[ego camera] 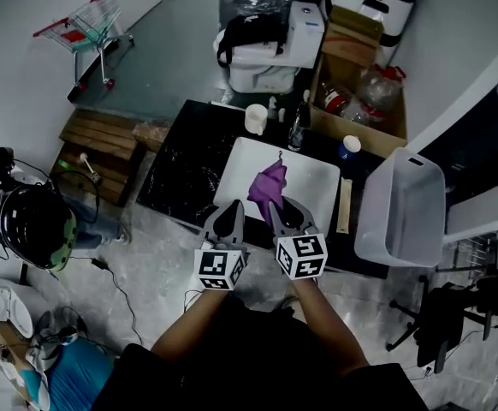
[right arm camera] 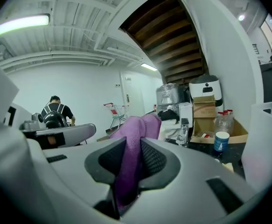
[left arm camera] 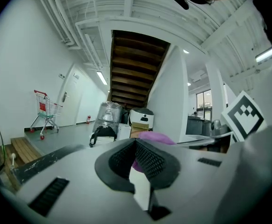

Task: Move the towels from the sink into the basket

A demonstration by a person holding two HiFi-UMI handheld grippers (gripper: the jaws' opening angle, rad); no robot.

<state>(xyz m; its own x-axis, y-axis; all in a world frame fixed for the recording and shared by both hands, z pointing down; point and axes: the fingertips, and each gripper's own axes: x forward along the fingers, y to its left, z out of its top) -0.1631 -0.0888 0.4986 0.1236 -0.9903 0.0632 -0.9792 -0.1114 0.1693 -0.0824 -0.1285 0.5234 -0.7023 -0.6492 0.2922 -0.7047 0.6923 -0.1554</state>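
**Right claw** (ego camera: 287, 214): we find its jaws narrow and pressed on a purple towel (ego camera: 269, 185). In the right gripper view the cloth runs down between both pads (right arm camera: 151, 158) and humps up above the tips.

**Towel:** lifted and bunched just ahead of the right claw, over the white sink (ego camera: 322, 182). We cannot tell whether its far end touches the basin.

**Left claw** (ego camera: 228, 219): just beside the right claw, on its left. Its jaws are drawn together at the tips and grip nothing. In the left gripper view we see a patch of the purple cloth beyond them.

**Basket** (ego camera: 400, 208): a pale translucent tub to the right of the right claw, at the right end of the dark desk (ego camera: 176, 169) and apart from the sink.

**Beyond both claws, past the sink:**
- a white cup (ego camera: 256, 118)
- a blue-lidded cup (ego camera: 349, 146)
- a cardboard box (ego camera: 356, 84), farther off

**Background:**
- a shopping cart (left arm camera: 45, 113), far ahead and left of the left claw
- a person (right arm camera: 55, 113) with a backpack, off to the left of the right claw
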